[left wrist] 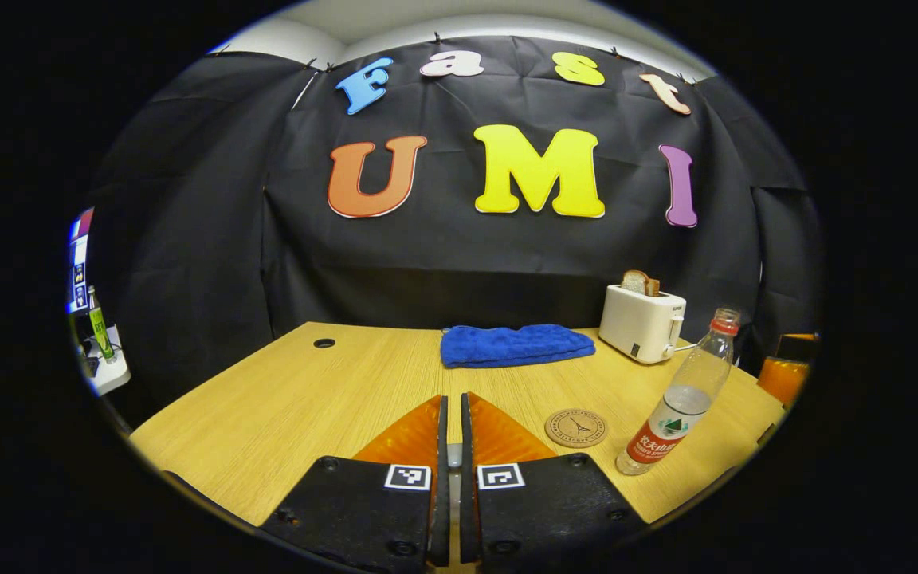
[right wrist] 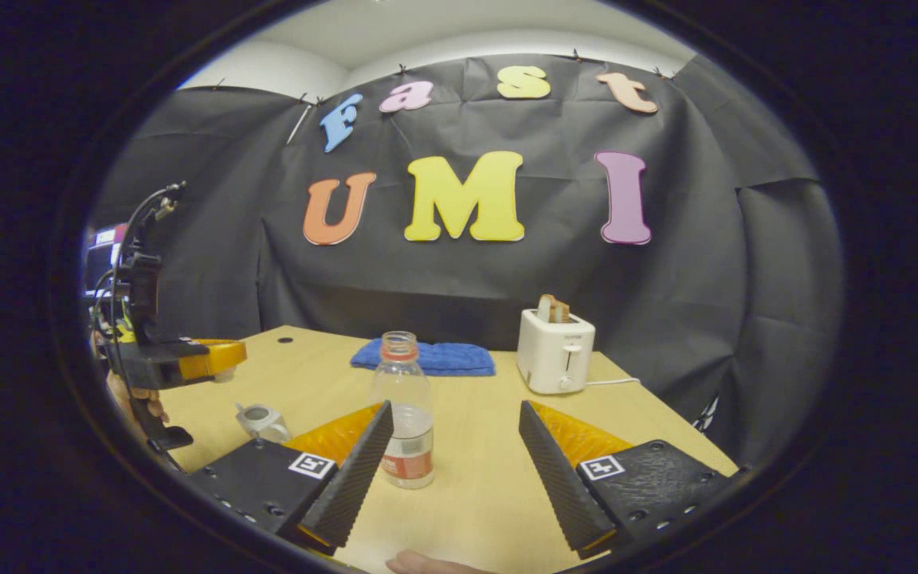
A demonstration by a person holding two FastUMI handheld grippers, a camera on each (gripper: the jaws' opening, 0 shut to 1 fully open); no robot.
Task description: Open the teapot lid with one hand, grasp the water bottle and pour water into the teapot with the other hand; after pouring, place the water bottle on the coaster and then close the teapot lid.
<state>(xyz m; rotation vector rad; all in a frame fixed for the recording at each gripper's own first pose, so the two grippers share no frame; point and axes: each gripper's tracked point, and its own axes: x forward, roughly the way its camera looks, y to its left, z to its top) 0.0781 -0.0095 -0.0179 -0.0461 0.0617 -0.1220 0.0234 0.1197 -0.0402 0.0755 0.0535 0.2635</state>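
- In the right gripper view, the right gripper (right wrist: 453, 446) sits nearest the camera, its fingers spread wide and holding nothing, low over the wooden table (right wrist: 475, 478).
- The water bottle (right wrist: 405, 410) stands upright just beyond the gap, closer to the left finger; its cap is off and it is partly filled.
- The teapot (right wrist: 262, 420) sits on the table to the left, partly hidden behind the gripper.
- Above the teapot, the left gripper (right wrist: 216, 359) is held in a hand (right wrist: 136, 402); its own view (left wrist: 452, 434) shows the fingers nearly closed on something small and pale that cannot be identified.
- In the left gripper view, the round coaster (left wrist: 576, 427) lies just beside the bottle (left wrist: 682, 399).
- A blue towel (right wrist: 425, 358) and a white toaster (right wrist: 556, 351) with bread stand at the far edge.
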